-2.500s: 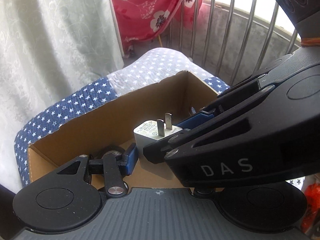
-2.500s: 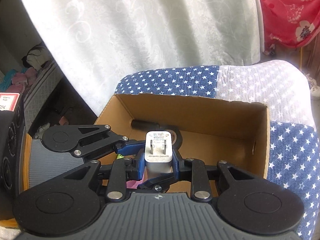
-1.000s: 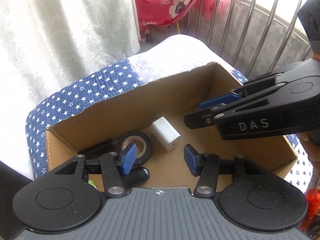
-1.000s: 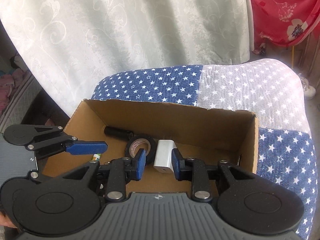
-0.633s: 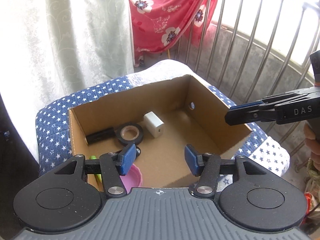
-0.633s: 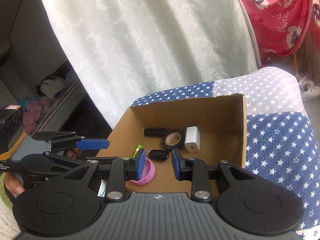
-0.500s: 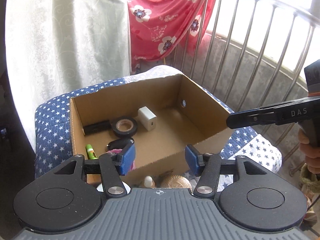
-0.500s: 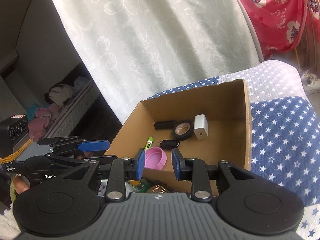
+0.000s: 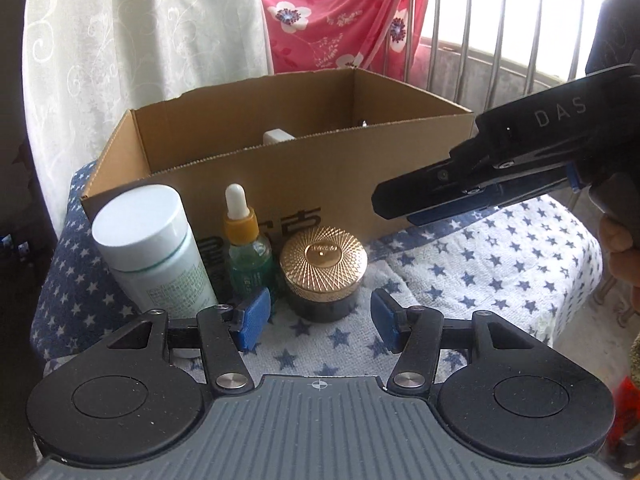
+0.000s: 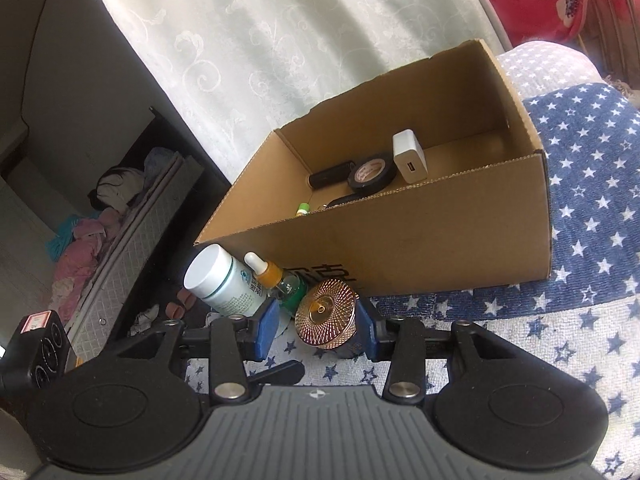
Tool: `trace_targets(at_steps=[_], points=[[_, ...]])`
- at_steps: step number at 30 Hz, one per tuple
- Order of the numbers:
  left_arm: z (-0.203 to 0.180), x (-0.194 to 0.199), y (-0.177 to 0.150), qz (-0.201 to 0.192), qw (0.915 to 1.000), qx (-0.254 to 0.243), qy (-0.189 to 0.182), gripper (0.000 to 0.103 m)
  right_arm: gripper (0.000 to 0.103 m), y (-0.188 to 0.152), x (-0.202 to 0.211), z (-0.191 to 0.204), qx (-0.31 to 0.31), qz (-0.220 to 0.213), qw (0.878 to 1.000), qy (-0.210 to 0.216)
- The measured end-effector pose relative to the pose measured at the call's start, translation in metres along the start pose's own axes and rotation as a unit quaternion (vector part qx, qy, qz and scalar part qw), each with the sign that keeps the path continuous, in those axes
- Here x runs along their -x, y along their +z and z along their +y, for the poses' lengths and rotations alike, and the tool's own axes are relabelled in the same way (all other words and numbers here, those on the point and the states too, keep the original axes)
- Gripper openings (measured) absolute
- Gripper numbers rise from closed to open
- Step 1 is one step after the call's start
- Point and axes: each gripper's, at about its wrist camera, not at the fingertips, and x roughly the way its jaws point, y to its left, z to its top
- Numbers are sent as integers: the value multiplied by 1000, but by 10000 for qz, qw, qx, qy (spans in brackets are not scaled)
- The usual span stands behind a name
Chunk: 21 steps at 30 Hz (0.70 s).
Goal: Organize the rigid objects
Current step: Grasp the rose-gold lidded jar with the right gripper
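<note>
A gold-lidded jar (image 9: 322, 272) stands on the starred cloth in front of the cardboard box (image 9: 304, 184), beside a dropper bottle (image 9: 244, 252) and a white bottle (image 9: 152, 248). My left gripper (image 9: 319, 320) is open just short of the jar, holding nothing. My right gripper (image 10: 316, 330) is opening; in its own view the jar (image 10: 326, 312) shows between its fingers. The left wrist view shows this right gripper (image 9: 404, 210) above and to the right of the jar, not touching it. The white charger (image 10: 410, 160) lies in the box (image 10: 440, 240).
Inside the box lie a black tape roll (image 10: 372, 176), a black cylinder (image 10: 332, 174), a green-capped stick (image 10: 303, 208) and a dark fob (image 10: 348, 200). A pale curtain (image 9: 140, 40) hangs behind, metal railing (image 9: 500, 20) to the right. The cushion drops off at left (image 10: 132, 280).
Both grippers have drawn back out of the box and come down in front of it. The charger stays lying in the box. The right jaws stand wider than before.
</note>
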Motion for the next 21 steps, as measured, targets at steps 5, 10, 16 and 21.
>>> trace_targets(at_steps=[5, 10, 16, 21], points=[[-1, -22, -6, 15, 9999, 50, 121, 55, 45, -1, -25, -11, -208, 185, 9996, -69], [1, -32, -8, -49, 9998, 105, 188, 54, 46, 0, -42, -21, -375, 325, 9988, -26], [4, -37, -6, -79, 9995, 264, 130, 54, 45, 2, -54, -28, -504, 413, 9979, 48], [4, -38, -6, -84, 9993, 310, 172, 54, 43, 1, -56, -30, -524, 382, 9979, 60]])
